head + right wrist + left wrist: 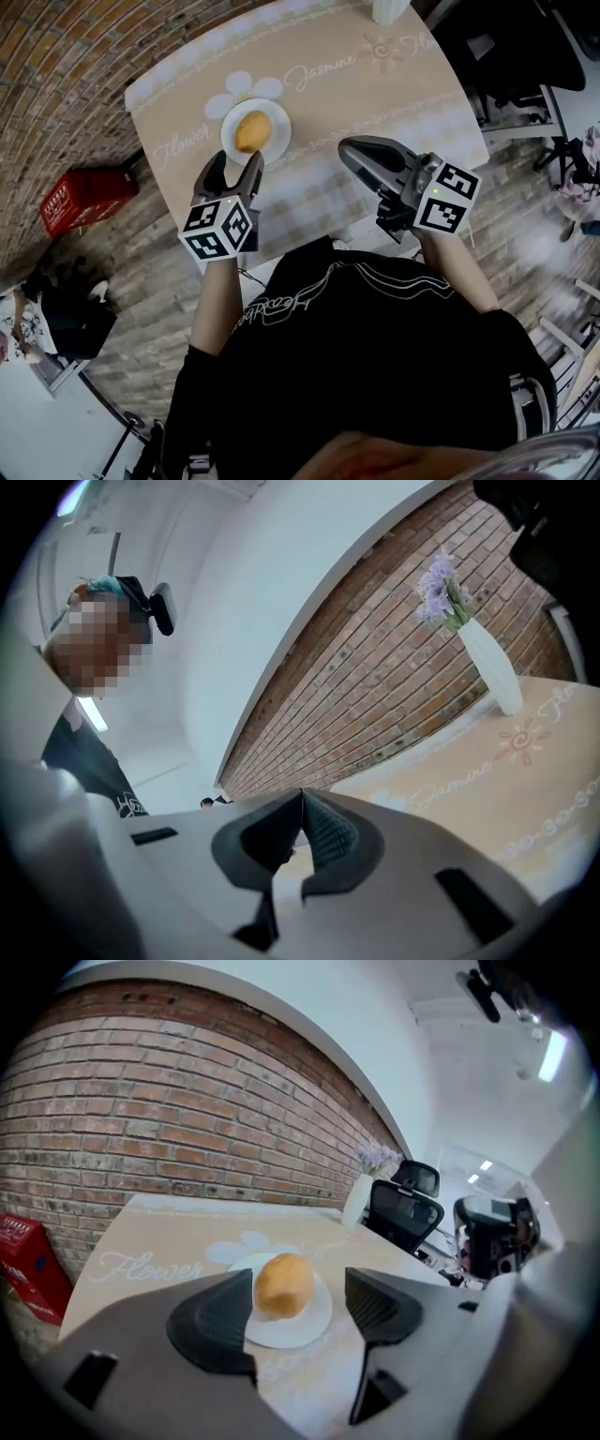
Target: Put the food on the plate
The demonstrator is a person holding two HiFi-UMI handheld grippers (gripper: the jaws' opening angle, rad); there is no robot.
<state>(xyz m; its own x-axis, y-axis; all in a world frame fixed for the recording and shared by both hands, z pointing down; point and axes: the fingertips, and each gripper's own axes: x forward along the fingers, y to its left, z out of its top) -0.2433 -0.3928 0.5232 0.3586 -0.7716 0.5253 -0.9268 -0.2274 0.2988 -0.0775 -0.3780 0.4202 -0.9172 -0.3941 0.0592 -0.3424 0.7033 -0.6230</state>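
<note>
A golden bread roll (252, 131) (284, 1284) lies on a small white plate (277, 123) (316, 1321) on the beige tablecloth. My left gripper (232, 170) (298, 1309) is open, its jaws spread wide just short of the plate, on my side of it, and nothing is between them. The roll sits beyond the fingertips, apart from them. My right gripper (352, 154) (301, 825) is shut and empty, held over the table's near edge to the right of the plate, tilted upward.
A white vase (491, 667) (355, 1201) with purple flowers stands at the table's far end. Black office chairs (525, 56) (406, 1211) stand to the right of the table. A red box (80, 200) (24, 1263) lies on the brick floor at the left.
</note>
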